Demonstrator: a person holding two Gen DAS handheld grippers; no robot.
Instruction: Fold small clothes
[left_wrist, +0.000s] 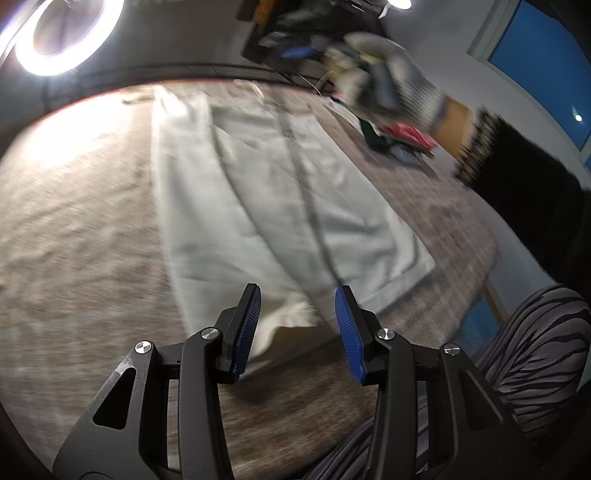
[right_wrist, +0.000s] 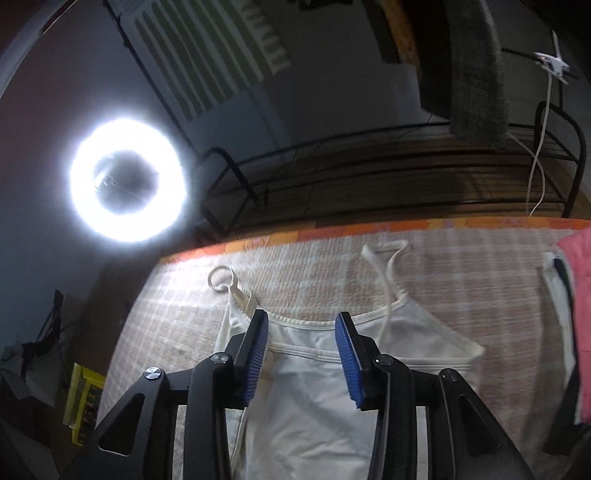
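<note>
A white camisole top (left_wrist: 266, 199) lies flat on the checked beige cloth of the table (left_wrist: 74, 221). In the right wrist view the top (right_wrist: 314, 398) shows its neckline and two thin straps (right_wrist: 384, 273) pointing to the far edge. My left gripper (left_wrist: 297, 299) is open and empty, just above the top's near hem corner. My right gripper (right_wrist: 301, 325) is open and empty, hovering over the neckline. The right gripper, held in a gloved hand (left_wrist: 388, 81), also shows blurred at the top of the left wrist view.
A pile of pink and dark clothes (left_wrist: 402, 140) lies at the table's far right; it also shows in the right wrist view (right_wrist: 576, 302). A ring light (right_wrist: 127, 181) glares at the left. A black wire rack (right_wrist: 369, 173) stands behind the table. My striped trouser leg (left_wrist: 535, 354) is at the lower right.
</note>
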